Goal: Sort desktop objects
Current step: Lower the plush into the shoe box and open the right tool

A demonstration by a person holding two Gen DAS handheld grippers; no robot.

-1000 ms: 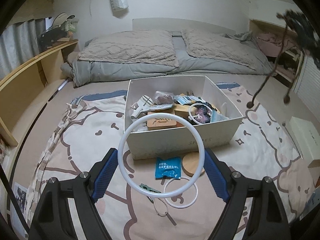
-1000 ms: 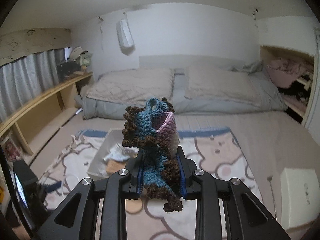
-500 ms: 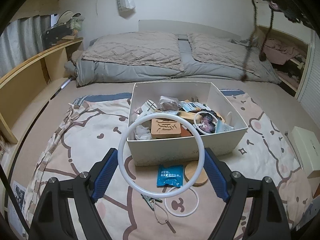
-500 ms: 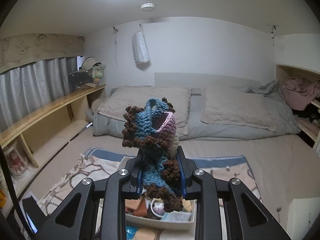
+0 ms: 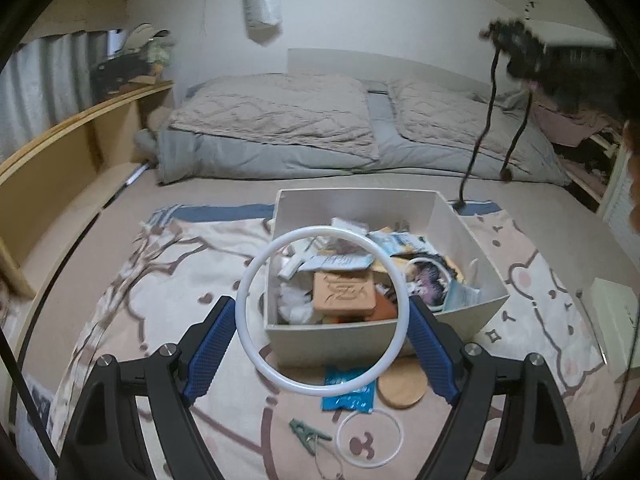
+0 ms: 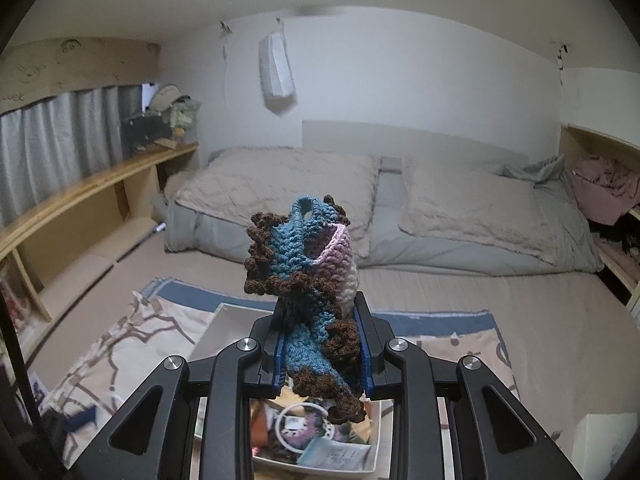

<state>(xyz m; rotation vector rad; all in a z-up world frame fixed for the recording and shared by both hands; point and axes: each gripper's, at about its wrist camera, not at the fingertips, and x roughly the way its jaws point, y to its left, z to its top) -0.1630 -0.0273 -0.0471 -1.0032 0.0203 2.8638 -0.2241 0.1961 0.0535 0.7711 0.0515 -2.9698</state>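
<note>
Between my left gripper's blue pads sits a white ring, spanning the whole gap, so the jaws stand wide and are clamped on the ring at its 2 sides. It looks like thin, stiff plastic: light, smooth and likely slippery, so I judge that the hold across its widest part is the right one, and that squeezing harder could bow it or make it pop out.

Right gripper: jaws drawn close together on a crocheted pouch, blue and pink with brown ruffled trim. It is soft and squashy, bunched between the pads, with most of its body standing above them. Seen from the left wrist camera, 2 brown cords dangle from it, well above the box. I expect those cords to swing and snag on a wall, so the pouch is best lowered with them going in first.

Below both grippers is the white box, already crowded with sorted bits, resting on a cartoon-printed blanket on the floor, not a desk. Just in front of it lie a blue packet, a round wooden coaster, a smaller white ring and a green clip, not yet sorted.
</note>
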